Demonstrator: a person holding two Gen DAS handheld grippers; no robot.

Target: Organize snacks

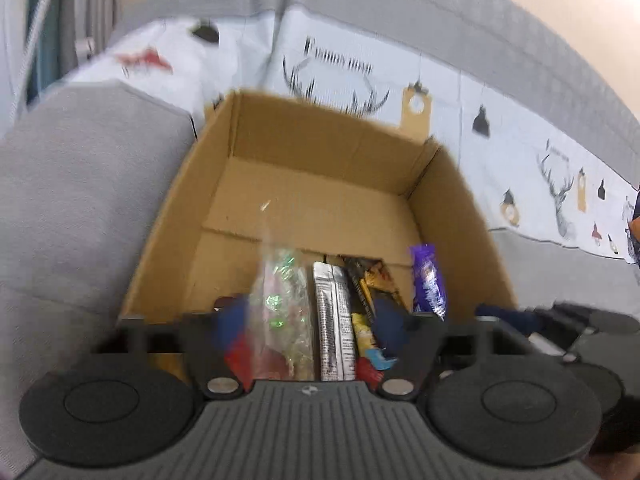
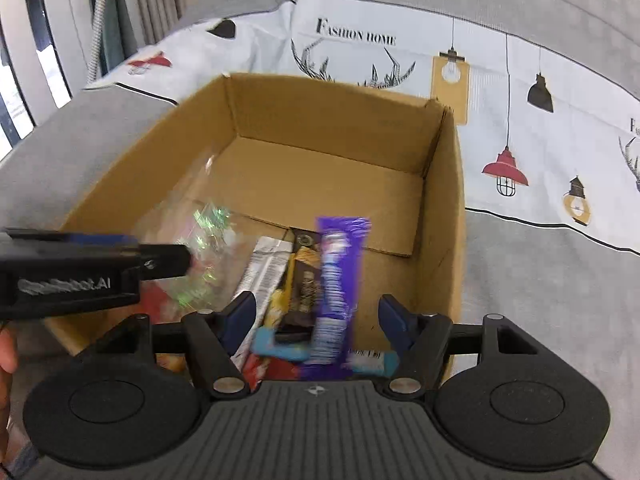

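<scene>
An open cardboard box (image 1: pixel 320 152) (image 2: pixel 336 120) sits on a grey sofa. At its near end lie a clear crinkly bag (image 1: pixel 284 304) (image 2: pixel 200 248), a silver packet (image 1: pixel 332 320) (image 2: pixel 264 272), a dark brown bar (image 1: pixel 372 280) (image 2: pixel 304 288) and a purple bar (image 1: pixel 428 280) (image 2: pixel 340 280). The purple bar is blurred between my right gripper's open jaws, not clamped. My left gripper (image 1: pixel 312 320) is open over the box's near end, around the clear bag and silver packet. My right gripper (image 2: pixel 316 316) is open. The left gripper also shows in the right wrist view (image 2: pixel 160 260).
A white printed cloth (image 1: pixel 360 64) (image 2: pixel 520 80) with deer and lamps drapes the sofa back behind the box. A grey sofa arm (image 1: pixel 80 180) lies left of the box. The far half of the box floor (image 2: pixel 320 172) is bare cardboard.
</scene>
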